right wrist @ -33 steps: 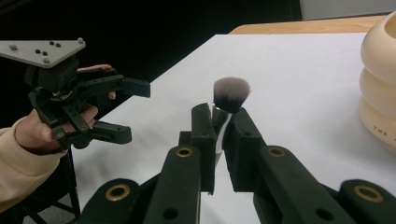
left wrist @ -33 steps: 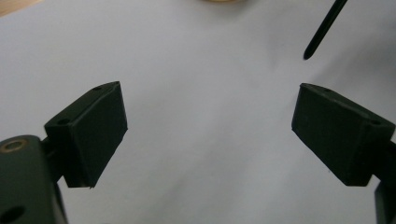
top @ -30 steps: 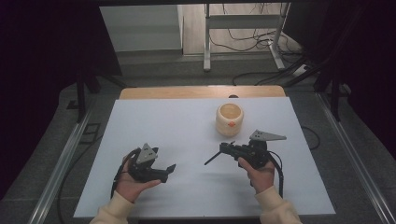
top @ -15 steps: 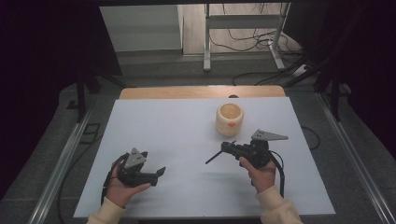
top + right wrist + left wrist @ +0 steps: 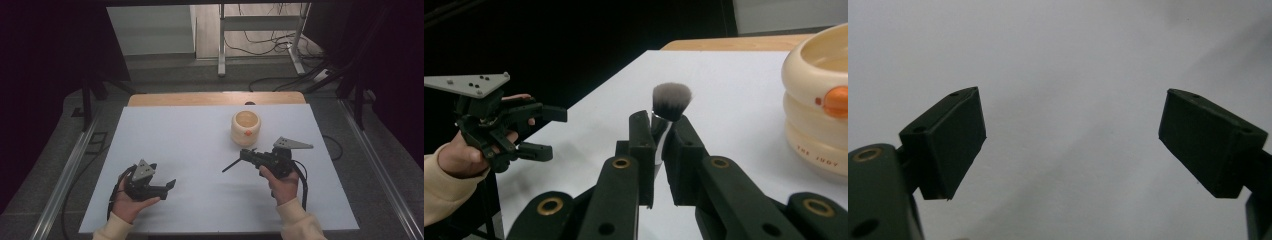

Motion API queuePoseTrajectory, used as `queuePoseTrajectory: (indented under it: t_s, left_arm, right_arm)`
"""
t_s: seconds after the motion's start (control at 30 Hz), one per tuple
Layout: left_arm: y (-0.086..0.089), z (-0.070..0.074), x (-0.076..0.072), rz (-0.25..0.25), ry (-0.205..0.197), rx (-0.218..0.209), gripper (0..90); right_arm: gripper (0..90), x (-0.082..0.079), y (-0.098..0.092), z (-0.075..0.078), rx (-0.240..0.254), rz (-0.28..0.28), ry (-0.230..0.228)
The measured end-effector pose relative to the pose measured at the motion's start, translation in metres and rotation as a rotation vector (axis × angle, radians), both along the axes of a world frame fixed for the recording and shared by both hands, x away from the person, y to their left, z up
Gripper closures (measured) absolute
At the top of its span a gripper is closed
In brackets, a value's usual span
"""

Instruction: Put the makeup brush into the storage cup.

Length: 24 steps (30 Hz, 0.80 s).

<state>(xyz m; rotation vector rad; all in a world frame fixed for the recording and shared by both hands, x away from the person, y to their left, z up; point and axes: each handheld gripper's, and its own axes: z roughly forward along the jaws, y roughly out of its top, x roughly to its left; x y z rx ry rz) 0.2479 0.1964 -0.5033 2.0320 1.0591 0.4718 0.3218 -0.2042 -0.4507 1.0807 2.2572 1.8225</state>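
My right gripper (image 5: 248, 155) is shut on a small brush (image 5: 231, 165), which juts out to the left, low over the white table (image 5: 190, 135). In the right gripper view the jaws (image 5: 661, 127) clamp the silvery stem just under the grey bristle head (image 5: 671, 101). A cream ribbed pot (image 5: 246, 127) with an orange knob stands just beyond the right gripper, empty inside as far as I see; its wall (image 5: 819, 115) rises close at the right. My left gripper (image 5: 169, 186) is open near the front left, with bare table between its jaws (image 5: 1073, 135).
In the right gripper view the left gripper (image 5: 549, 132) hangs at the table's left edge, in a hand with a cream sleeve. A wooden strip (image 5: 215, 98) runs along the table's far edge. Metal rails, cables and a stand's legs lie on the dark floor around.
The left hand has shifted its gripper a little to the left, toward the table's front edge. The right gripper and the brush have stayed in place.
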Motion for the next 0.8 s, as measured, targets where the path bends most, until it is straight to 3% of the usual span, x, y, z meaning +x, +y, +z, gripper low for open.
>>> queuePoseTrajectory:
  t_s: [0.8]
  left_arm:
    - [0.001,0.000,0.001,-0.009,0.007,-0.012,11.7]
  right_arm:
    - [82.2,0.005,-0.013,0.025,0.056,-0.033,-0.062]
